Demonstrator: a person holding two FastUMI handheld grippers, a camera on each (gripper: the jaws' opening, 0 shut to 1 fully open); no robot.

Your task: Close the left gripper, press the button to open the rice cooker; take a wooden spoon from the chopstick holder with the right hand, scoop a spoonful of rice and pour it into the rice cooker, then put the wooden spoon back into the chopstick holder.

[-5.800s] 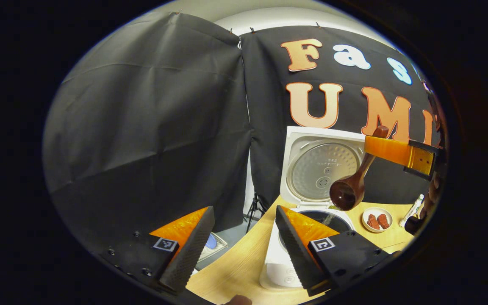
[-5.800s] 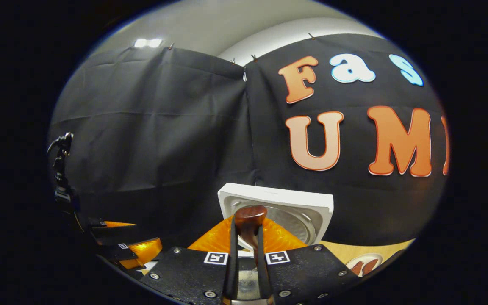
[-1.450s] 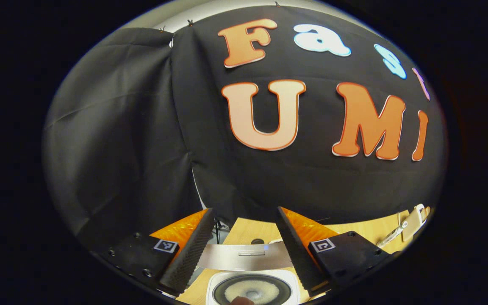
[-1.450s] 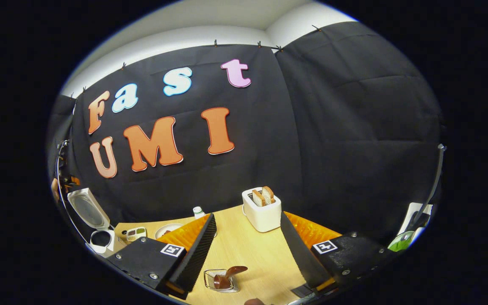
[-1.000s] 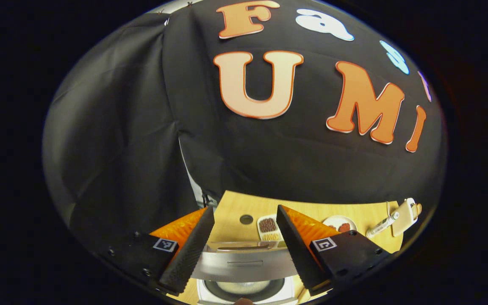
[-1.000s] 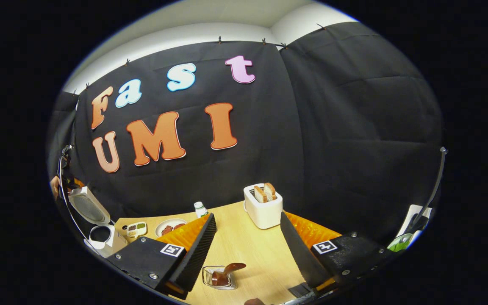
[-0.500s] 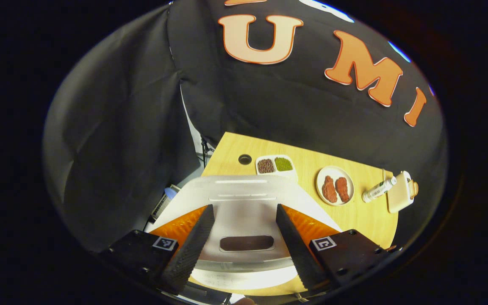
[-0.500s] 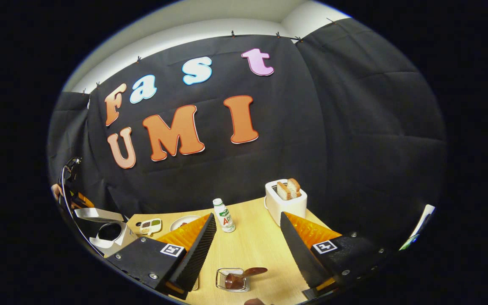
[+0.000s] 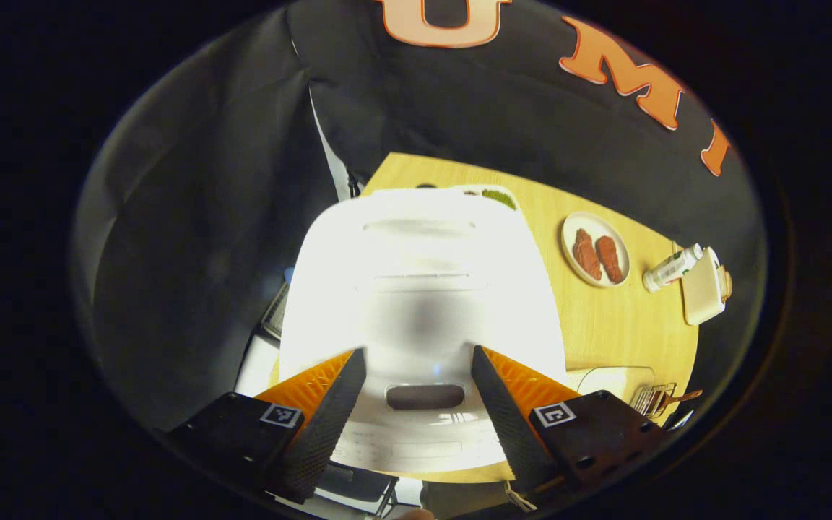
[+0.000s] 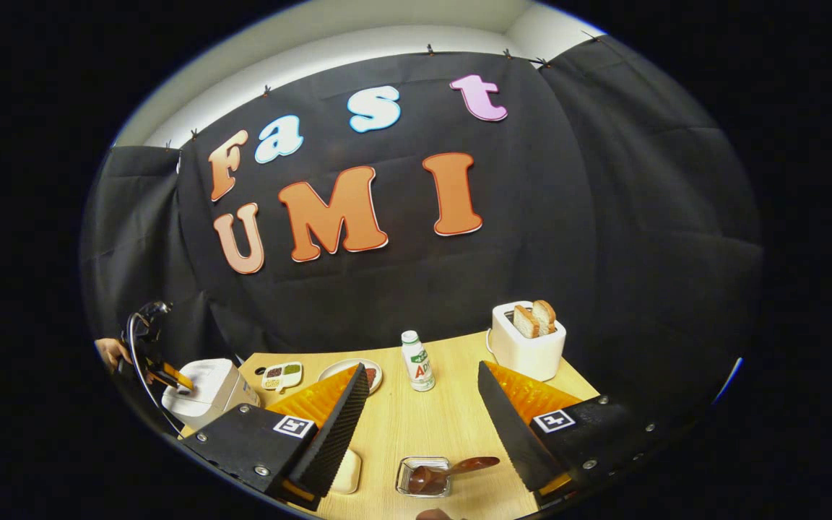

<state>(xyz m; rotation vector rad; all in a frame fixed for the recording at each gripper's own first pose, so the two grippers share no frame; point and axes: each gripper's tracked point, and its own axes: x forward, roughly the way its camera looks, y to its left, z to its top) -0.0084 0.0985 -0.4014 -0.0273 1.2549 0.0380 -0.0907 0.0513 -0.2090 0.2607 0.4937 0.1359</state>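
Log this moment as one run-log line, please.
stage: lid shut | white rice cooker: closed | brown wooden spoon: in wire chopstick holder | left gripper: open above cooker | right gripper: open, empty

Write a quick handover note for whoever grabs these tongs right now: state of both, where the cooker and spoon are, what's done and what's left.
Left tongs: open, empty, right over the rice cooker, whose lid is down.
Right tongs: open, empty, above the table.
Wooden spoon lies tilted in the chopstick holder.
Done, by the look of it: spoon returned, lid closed.
Left: apparently nothing but backing both tongs away; rice inside can't be checked with the lid shut.
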